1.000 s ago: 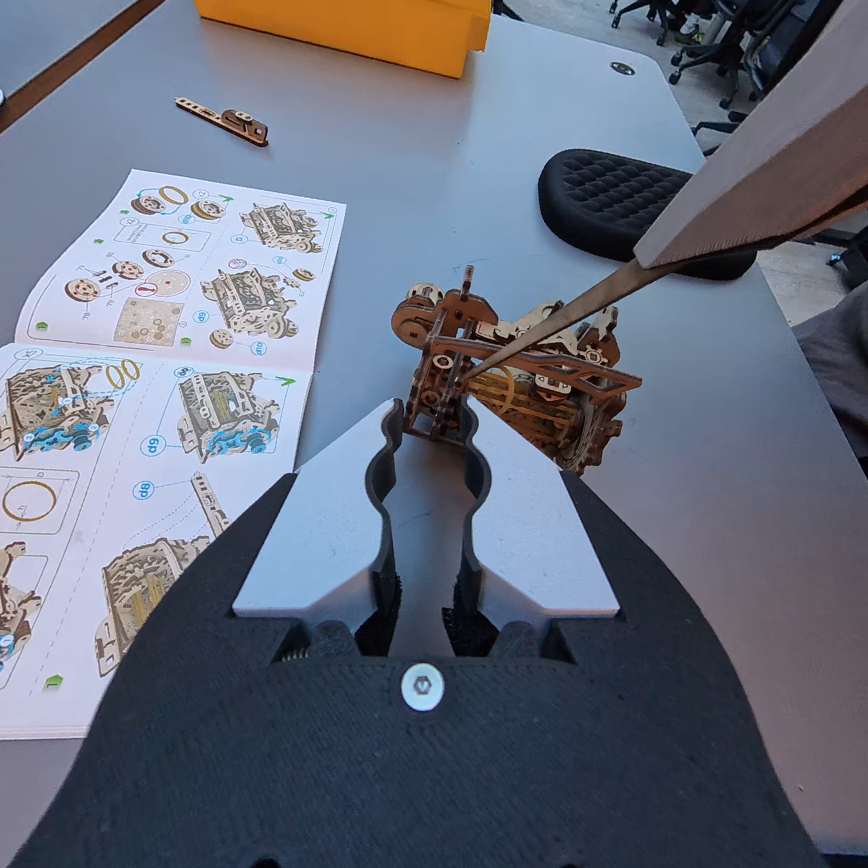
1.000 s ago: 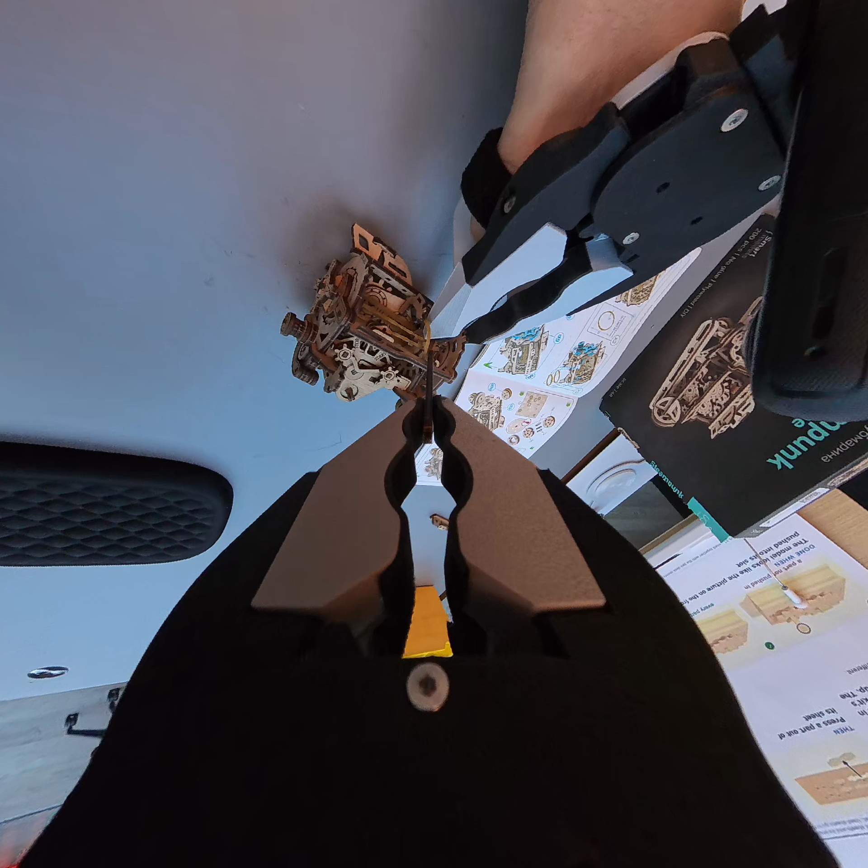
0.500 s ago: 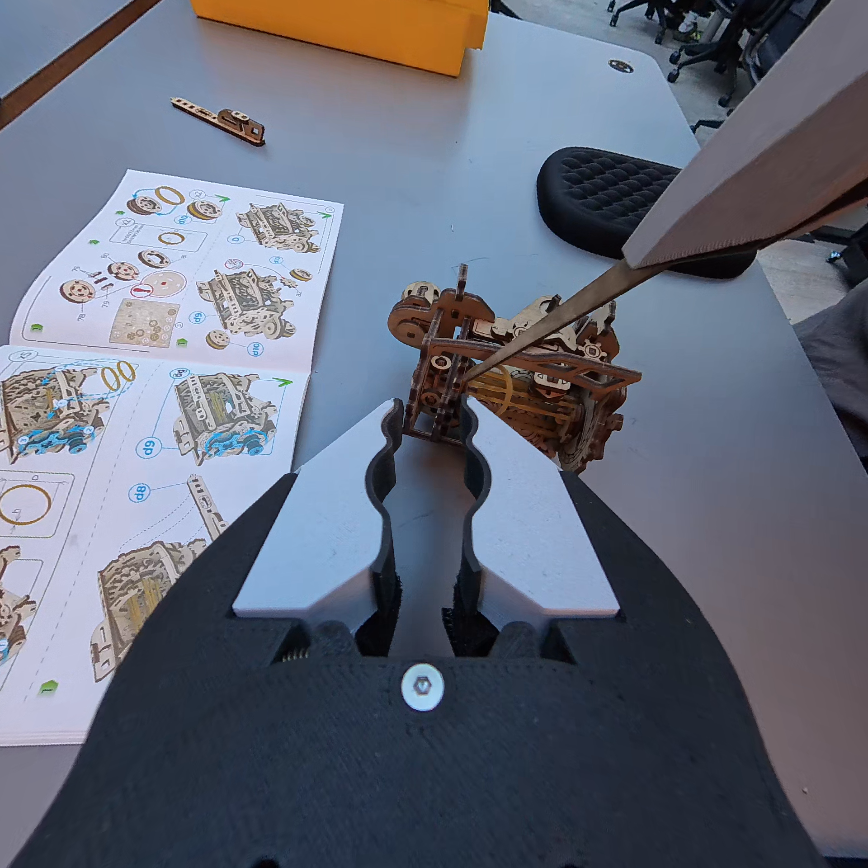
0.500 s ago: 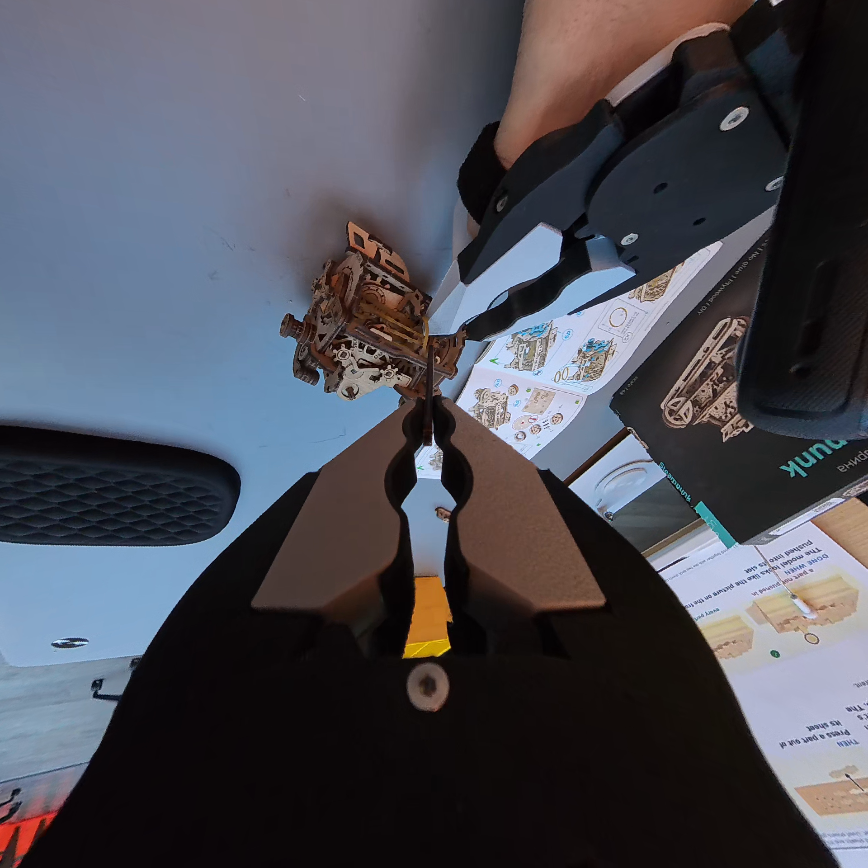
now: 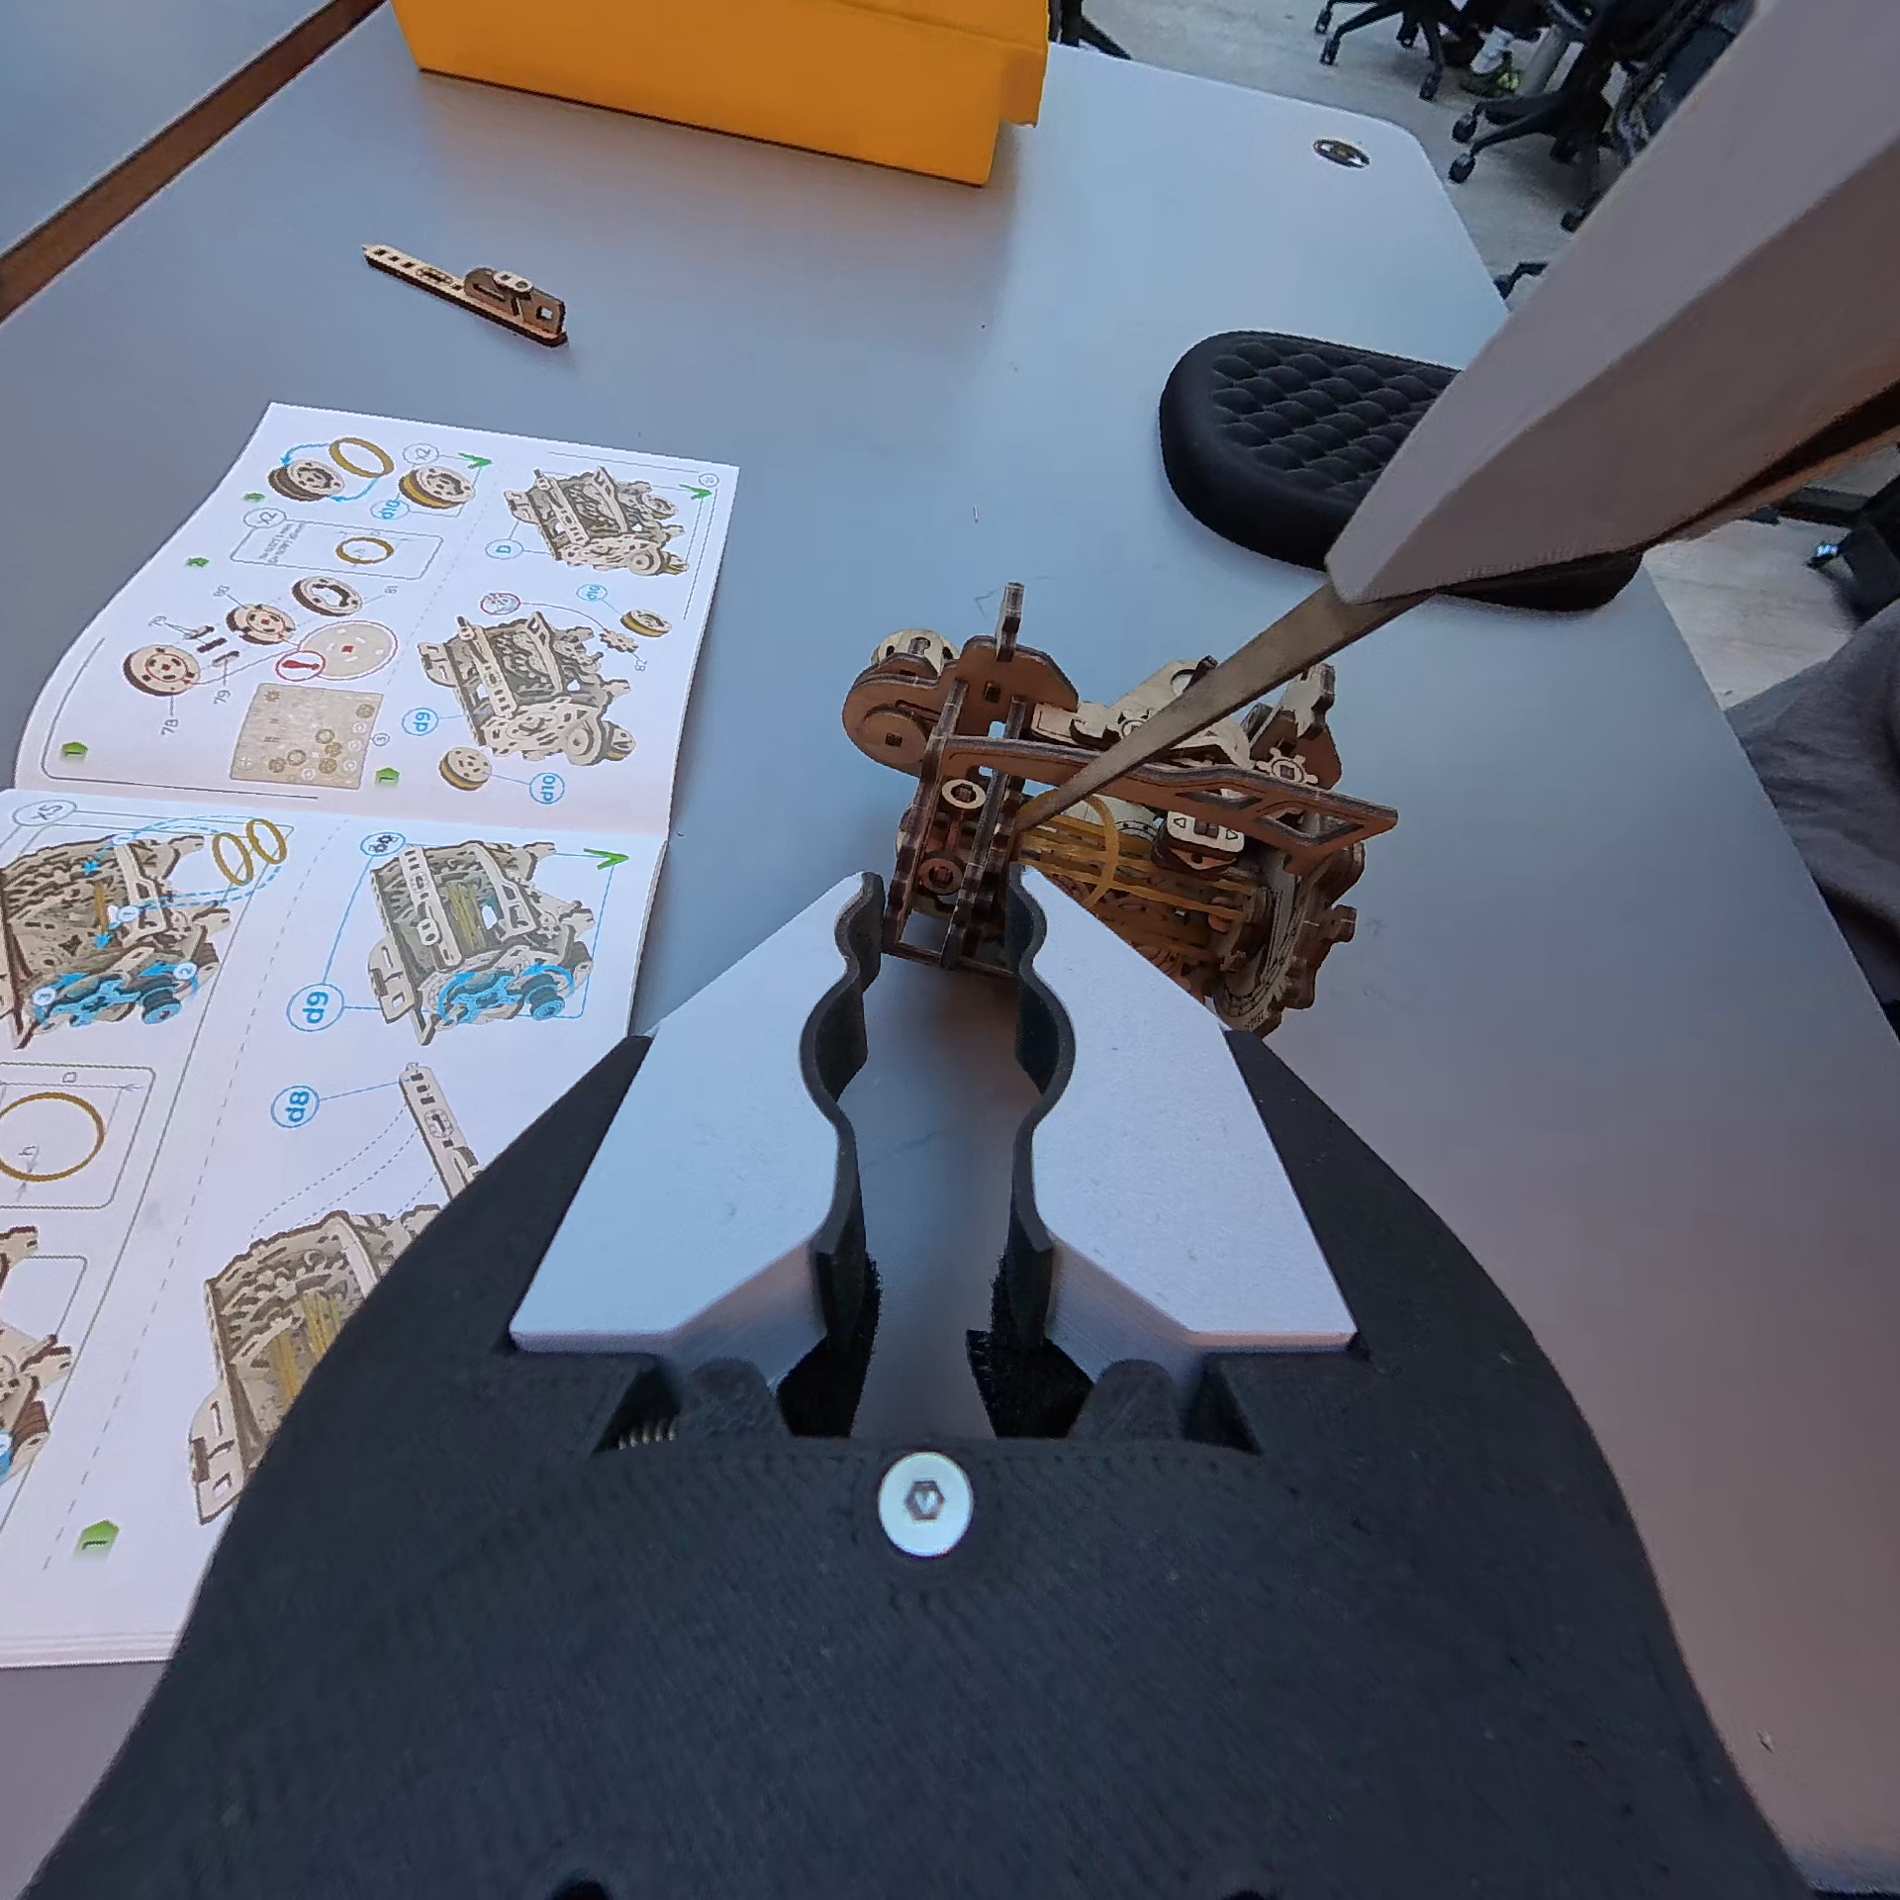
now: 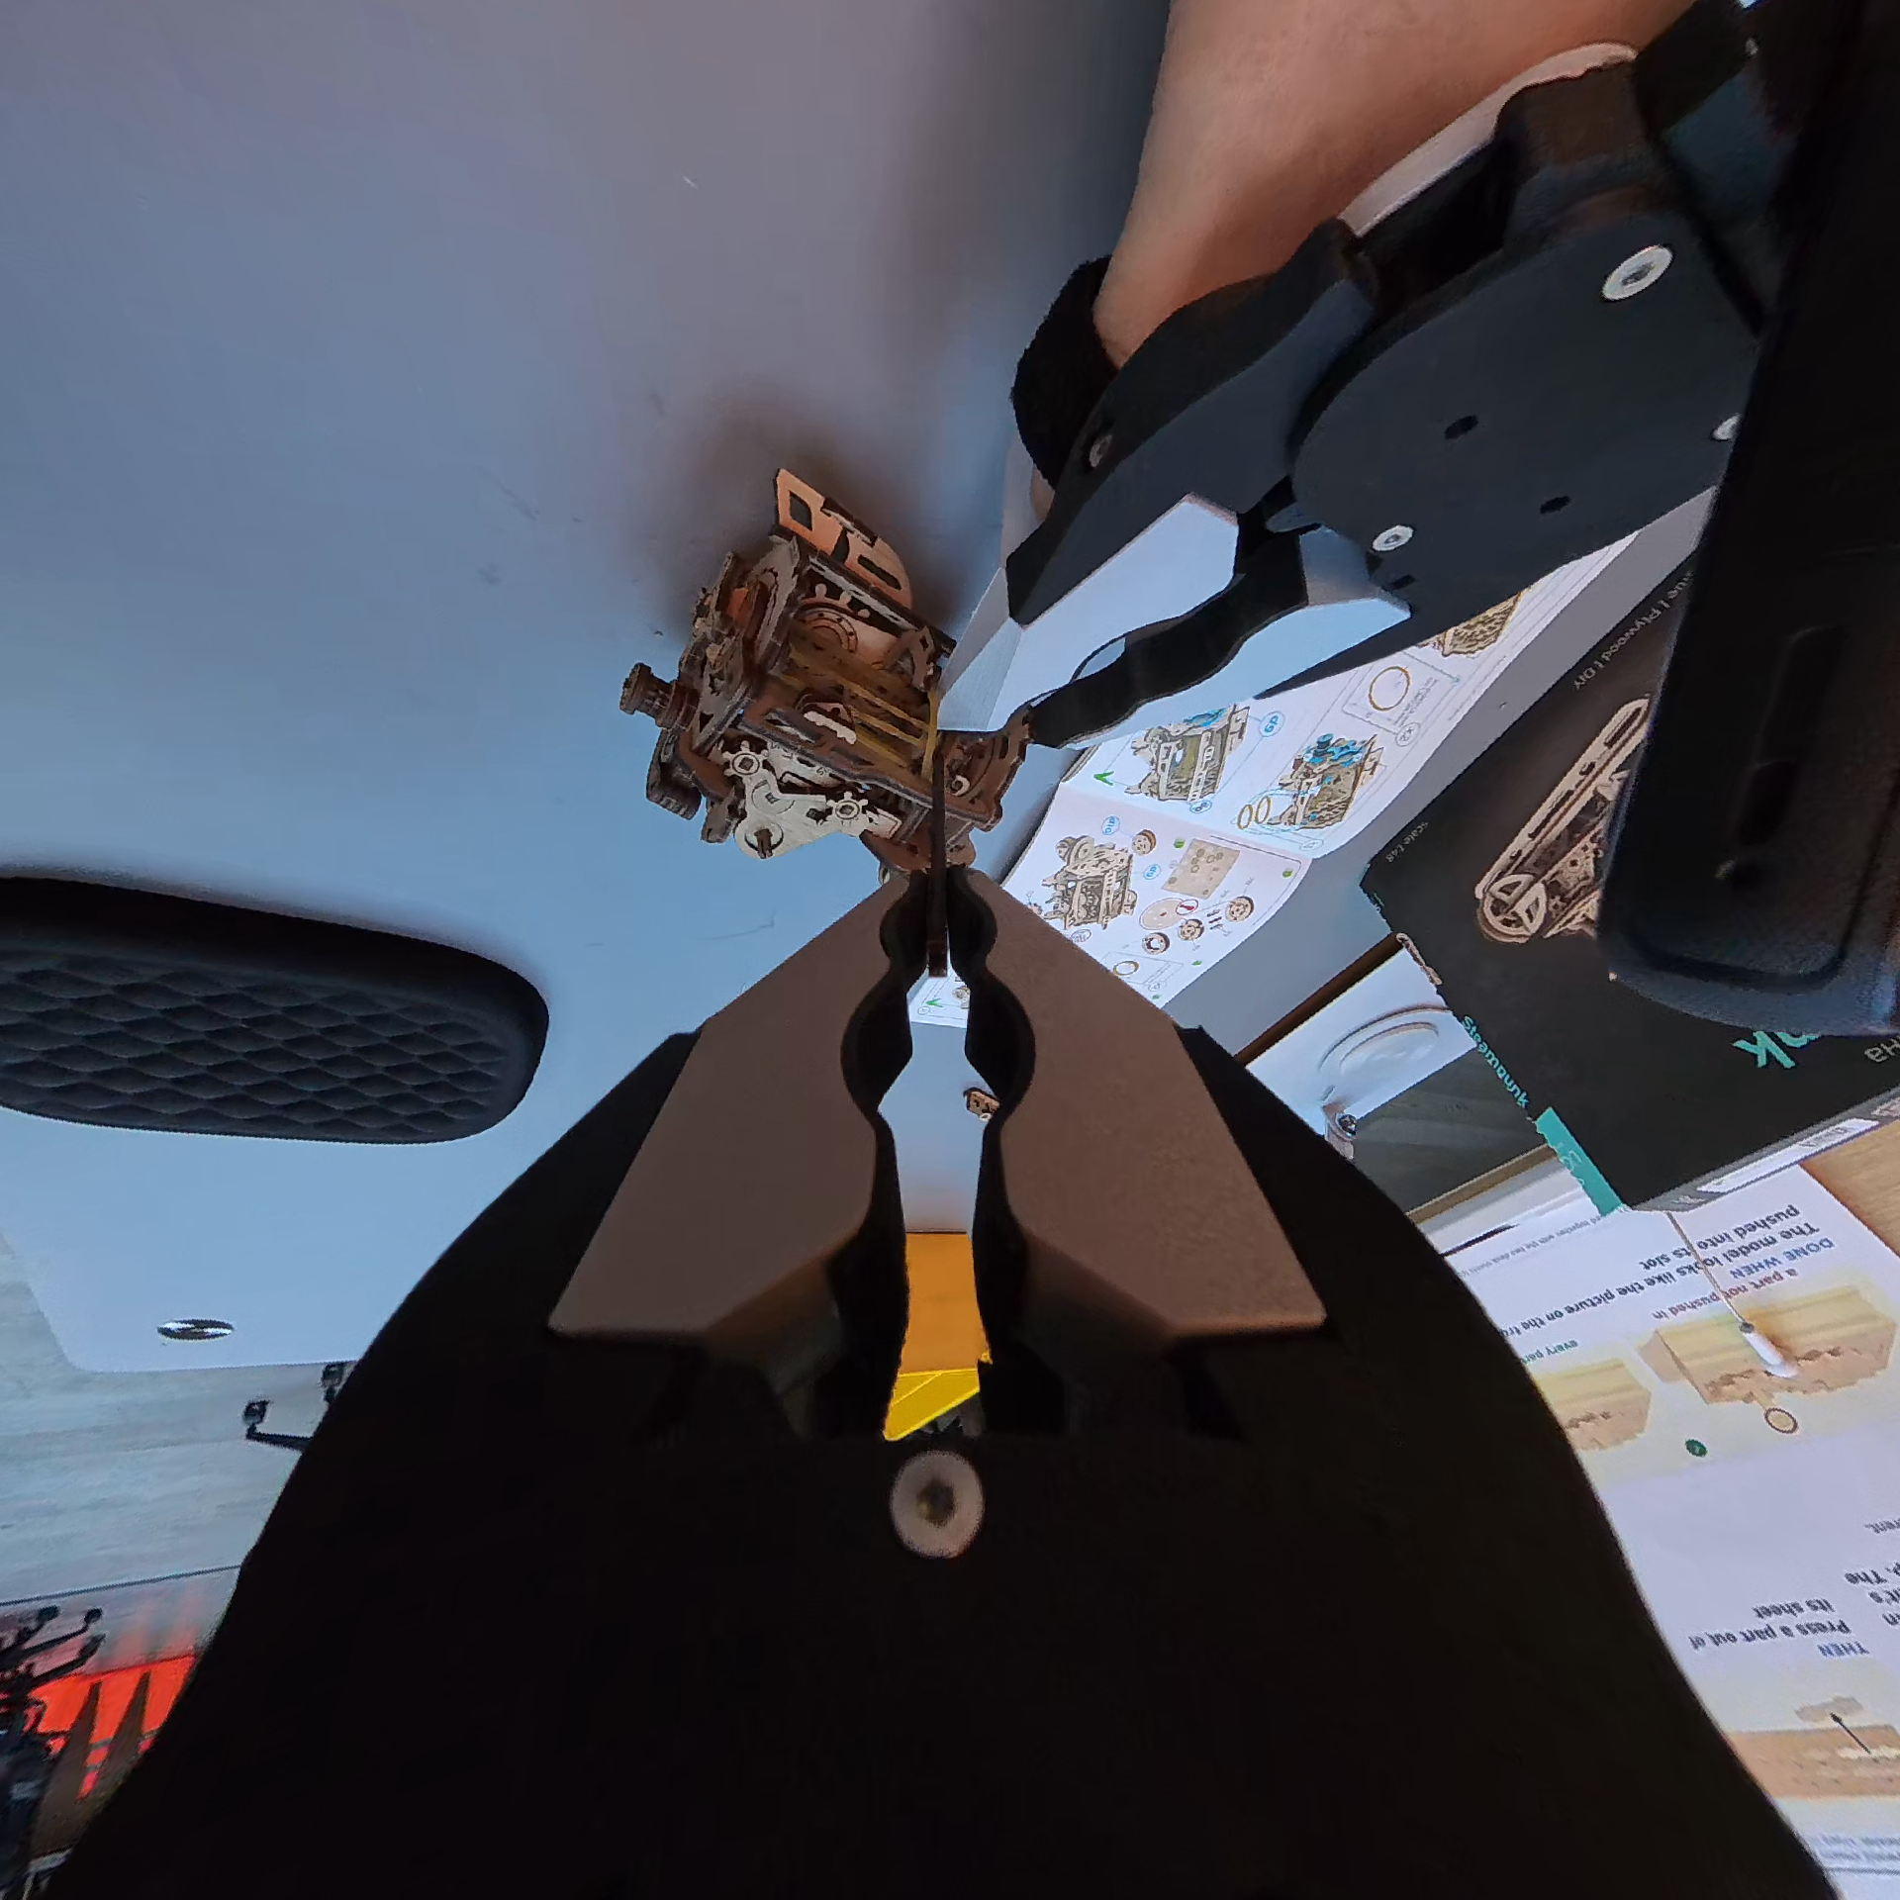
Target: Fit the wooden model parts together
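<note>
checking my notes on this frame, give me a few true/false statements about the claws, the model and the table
1. The right claw grips a thin wooden strip that reaches into the wooden model. True.
2. The left claw is clamped on the yellow bin. False: its fingers flank the model's near end.
3. The instruction booklet lies open. True.
4. The loose wooden part lies on the booklet. False: it lies on bare table near the bin.

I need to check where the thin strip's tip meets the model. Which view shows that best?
The left wrist view: the thin strip runs side-on, its tip reaching the wooden model near a rubber band. In the right wrist view the strip appears edge-on between the jaws, its tip poorly separated from the model.
</note>
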`<action>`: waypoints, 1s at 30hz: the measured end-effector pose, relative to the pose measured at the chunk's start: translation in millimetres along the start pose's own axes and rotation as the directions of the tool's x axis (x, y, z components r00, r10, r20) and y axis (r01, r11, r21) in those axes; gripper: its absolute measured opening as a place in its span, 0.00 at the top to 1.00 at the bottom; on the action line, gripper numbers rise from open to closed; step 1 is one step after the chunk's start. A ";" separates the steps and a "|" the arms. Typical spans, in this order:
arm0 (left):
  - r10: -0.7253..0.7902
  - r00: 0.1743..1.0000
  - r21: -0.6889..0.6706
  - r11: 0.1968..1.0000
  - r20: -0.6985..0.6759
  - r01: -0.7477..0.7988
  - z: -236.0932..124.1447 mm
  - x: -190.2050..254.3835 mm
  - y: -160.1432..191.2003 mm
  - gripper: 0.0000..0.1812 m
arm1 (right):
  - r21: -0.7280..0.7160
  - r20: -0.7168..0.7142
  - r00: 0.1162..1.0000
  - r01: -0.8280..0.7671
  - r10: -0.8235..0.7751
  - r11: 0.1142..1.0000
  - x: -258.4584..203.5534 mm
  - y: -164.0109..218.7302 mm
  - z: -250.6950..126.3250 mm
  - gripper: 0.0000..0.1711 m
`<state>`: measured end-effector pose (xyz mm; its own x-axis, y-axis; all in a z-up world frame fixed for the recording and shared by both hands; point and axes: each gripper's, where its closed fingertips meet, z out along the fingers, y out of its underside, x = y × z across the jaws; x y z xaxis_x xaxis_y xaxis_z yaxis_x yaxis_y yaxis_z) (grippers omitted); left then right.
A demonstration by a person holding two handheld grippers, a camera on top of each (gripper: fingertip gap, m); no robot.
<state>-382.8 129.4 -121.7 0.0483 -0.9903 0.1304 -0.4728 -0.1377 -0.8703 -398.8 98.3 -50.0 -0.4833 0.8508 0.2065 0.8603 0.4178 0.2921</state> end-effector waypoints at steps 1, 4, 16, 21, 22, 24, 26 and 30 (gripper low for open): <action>0.000 1.000 0.000 1.000 0.000 0.000 0.2 0.1 -0.3 0.88 | 0.001 0.004 1.000 0.000 0.000 1.000 0.1 0.0 0.1 0.99; -0.001 1.000 0.002 1.000 -0.002 0.001 0.5 0.1 -0.5 0.88 | -0.010 0.006 1.000 0.009 -0.009 1.000 0.6 0.5 -0.3 0.99; 0.003 1.000 0.001 1.000 -0.003 -0.003 1.2 1.0 -0.9 0.88 | -0.065 0.017 0.999 0.032 -0.030 0.997 -0.3 0.8 2.0 0.99; 0.004 1.000 0.001 1.000 -0.002 -0.004 1.3 1.0 -0.8 0.88 | -0.083 0.025 0.999 0.034 -0.032 0.996 -0.9 1.0 -1.5 0.99; 0.005 1.000 0.001 1.000 -0.002 -0.005 1.2 1.1 -0.9 0.88 | -0.087 0.026 0.999 0.033 -0.031 0.996 -0.7 1.0 -1.5 0.99; 0.006 1.000 0.000 1.000 -0.002 -0.006 1.3 1.2 -1.0 0.88 | -0.094 0.029 0.999 0.036 -0.033 0.995 -0.8 0.8 -1.3 0.99; 0.006 1.000 0.000 1.000 -0.002 -0.006 1.3 1.4 -1.0 0.88 | -0.106 0.035 0.999 0.042 -0.039 0.994 -1.4 0.5 0.1 0.99; 0.006 1.000 0.000 1.000 -0.003 -0.006 2.1 1.7 -0.9 0.88 | -0.147 0.046 0.998 0.053 -0.047 0.988 -2.1 -0.1 3.3 0.99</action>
<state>-380.4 127.8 -121.6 0.0429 -0.9910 0.1271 -0.4727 -0.1322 -0.8712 -397.4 97.6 -53.5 -0.5154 0.8438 0.1498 0.8002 0.4113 0.4365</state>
